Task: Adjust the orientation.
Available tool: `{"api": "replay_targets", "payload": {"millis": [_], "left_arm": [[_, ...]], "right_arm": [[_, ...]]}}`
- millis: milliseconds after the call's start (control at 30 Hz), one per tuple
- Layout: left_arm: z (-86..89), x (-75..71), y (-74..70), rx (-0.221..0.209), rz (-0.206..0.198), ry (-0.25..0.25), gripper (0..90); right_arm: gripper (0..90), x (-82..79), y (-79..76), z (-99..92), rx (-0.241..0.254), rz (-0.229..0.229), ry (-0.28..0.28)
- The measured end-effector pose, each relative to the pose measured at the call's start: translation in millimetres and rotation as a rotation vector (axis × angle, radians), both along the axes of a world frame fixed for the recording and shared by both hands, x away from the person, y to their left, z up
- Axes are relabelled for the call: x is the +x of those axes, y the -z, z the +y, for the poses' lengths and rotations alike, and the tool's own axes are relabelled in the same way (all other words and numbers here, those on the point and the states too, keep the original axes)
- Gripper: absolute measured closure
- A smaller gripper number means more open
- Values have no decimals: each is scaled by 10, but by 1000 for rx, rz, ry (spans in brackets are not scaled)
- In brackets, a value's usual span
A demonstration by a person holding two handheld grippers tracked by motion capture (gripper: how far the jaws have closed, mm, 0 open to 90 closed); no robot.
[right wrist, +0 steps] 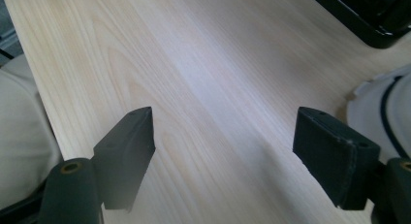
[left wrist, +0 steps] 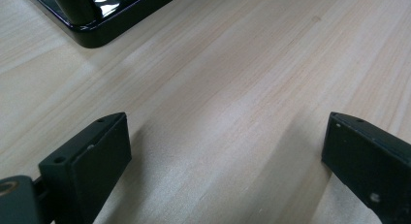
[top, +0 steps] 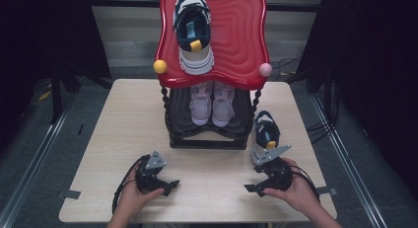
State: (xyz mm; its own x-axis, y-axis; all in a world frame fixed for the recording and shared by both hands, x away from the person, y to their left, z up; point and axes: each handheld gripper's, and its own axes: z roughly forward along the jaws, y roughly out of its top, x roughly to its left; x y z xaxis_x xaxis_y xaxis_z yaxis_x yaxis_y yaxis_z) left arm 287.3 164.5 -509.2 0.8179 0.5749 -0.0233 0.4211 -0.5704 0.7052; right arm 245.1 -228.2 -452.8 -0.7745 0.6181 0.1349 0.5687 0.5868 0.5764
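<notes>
Both grippers idle, jaws empty.
Right gripper (top: 258,184) gaped over bare wooden table (top: 123,119); navy-white sneaker (top: 265,134) stood just beyond it, unshelved. Left gripper (top: 166,185) gaped too, well apart.

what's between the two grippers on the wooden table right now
Nothing: in the high view, only bare light wooden table lies between the left gripper and the right gripper, both with open, empty jaws.
</notes>
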Motion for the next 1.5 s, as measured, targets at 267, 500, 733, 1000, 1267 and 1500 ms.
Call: {"api": "replay_targets", "payload": {"millis": [267,500,733,1000,1267,1500], "left_arm": [[-3,0,1,1,0,2,25],[-4,-1,1,3,-1,1,25],[-4,-1,1,3,0,1,25],[-4,-1,1,3,0,1,25],[-4,-1,1,3,0,1,25],[-4,-1,1,3,-1,1,25]], "right_arm": [[243,3,-90,-138,-44,56,-9],[256,30,-145,-239,-84,75,-21],[260,87,-254,-345,-121,94,-20],[264,165,-356,-406,-166,107,-36],[270,230,-429,-453,-193,120,-51],[275,300,-473,-448,-233,129,-73]]}}
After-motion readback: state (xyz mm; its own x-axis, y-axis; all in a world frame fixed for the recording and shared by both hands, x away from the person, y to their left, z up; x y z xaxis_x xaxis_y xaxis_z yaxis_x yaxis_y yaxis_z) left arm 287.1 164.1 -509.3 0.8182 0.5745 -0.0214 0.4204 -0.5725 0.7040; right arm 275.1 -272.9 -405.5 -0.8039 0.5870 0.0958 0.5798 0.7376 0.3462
